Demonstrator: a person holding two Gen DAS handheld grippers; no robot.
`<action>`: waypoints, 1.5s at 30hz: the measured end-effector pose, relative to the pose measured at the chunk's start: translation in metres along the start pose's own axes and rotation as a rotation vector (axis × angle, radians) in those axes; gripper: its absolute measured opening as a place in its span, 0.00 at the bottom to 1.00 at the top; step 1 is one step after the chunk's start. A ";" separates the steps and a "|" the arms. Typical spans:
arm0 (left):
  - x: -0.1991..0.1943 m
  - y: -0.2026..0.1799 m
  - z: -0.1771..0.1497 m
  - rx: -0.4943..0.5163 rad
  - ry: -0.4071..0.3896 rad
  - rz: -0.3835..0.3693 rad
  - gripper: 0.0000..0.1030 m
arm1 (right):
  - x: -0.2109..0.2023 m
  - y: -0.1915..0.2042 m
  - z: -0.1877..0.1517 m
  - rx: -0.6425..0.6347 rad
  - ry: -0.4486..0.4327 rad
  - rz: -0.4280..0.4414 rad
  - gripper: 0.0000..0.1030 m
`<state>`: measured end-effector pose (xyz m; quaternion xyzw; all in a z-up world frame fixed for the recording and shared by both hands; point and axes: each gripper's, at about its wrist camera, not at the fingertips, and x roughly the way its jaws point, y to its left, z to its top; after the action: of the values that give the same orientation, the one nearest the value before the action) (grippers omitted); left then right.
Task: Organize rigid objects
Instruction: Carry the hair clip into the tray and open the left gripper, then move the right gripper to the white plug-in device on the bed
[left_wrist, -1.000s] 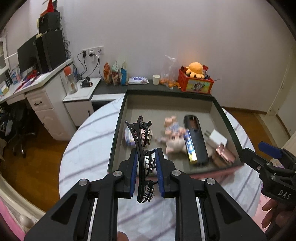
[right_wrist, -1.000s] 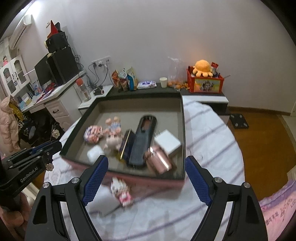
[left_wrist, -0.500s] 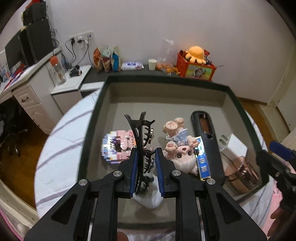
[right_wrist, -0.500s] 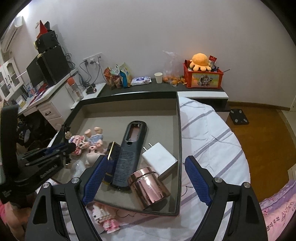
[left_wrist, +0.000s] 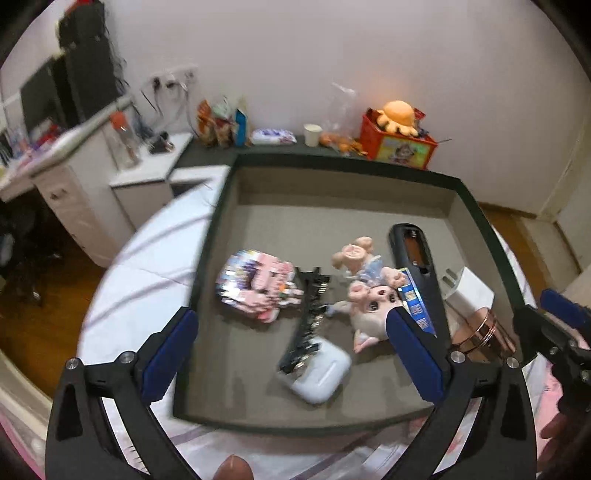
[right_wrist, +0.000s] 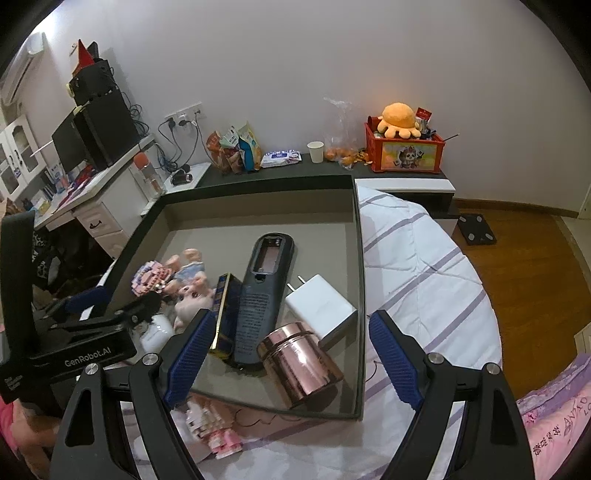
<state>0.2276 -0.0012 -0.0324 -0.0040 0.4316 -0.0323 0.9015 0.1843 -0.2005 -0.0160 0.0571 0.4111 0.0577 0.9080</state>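
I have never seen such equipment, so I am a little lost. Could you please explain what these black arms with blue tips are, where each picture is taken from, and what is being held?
They are hand-held grippers, one per hand, each with a camera looking along its two fingers. One picture comes from the left gripper, the other from the right gripper. Both look down into a tray on a striped cloth. The left jaws are opening; a black hair clip lies below them in the tray, partly on a white case, beside a pig doll. The right gripper is open and holds nothing.
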 end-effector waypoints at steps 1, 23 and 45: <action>-0.008 0.002 -0.002 -0.003 -0.012 0.007 1.00 | -0.004 0.002 -0.001 -0.001 -0.005 0.002 0.84; -0.112 0.042 -0.106 -0.101 -0.079 0.049 1.00 | -0.067 0.028 -0.084 -0.036 0.020 0.013 0.84; -0.127 0.040 -0.121 -0.093 -0.089 0.058 1.00 | -0.059 0.046 -0.102 -0.082 0.065 0.047 0.84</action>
<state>0.0561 0.0494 -0.0112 -0.0350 0.3920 0.0142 0.9192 0.0657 -0.1579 -0.0323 0.0276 0.4364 0.0976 0.8940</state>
